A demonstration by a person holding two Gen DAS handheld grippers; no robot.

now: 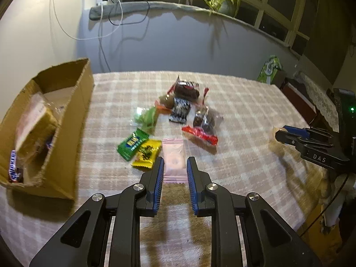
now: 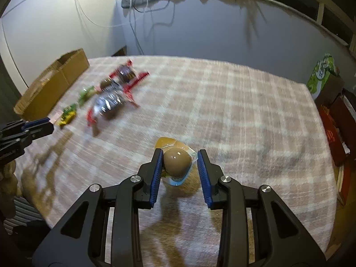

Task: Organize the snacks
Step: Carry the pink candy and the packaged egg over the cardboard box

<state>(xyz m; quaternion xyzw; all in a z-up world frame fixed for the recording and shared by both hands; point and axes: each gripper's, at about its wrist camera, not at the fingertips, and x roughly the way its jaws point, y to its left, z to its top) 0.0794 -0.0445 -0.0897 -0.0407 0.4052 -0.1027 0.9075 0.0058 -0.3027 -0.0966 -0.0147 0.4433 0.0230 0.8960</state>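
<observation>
My left gripper (image 1: 175, 166) straddles the light, crinkly pink packet (image 1: 173, 155), jaws wide; right gripper (image 2: 179, 162) wide around slippery packed egg (image 2: 177, 162), grip mid-body gently.

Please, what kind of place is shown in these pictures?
Probably a room in a home: a table under a pink checked cloth, a green potted plant on the window ledge, and white charger cables hanging on the wall.
</observation>
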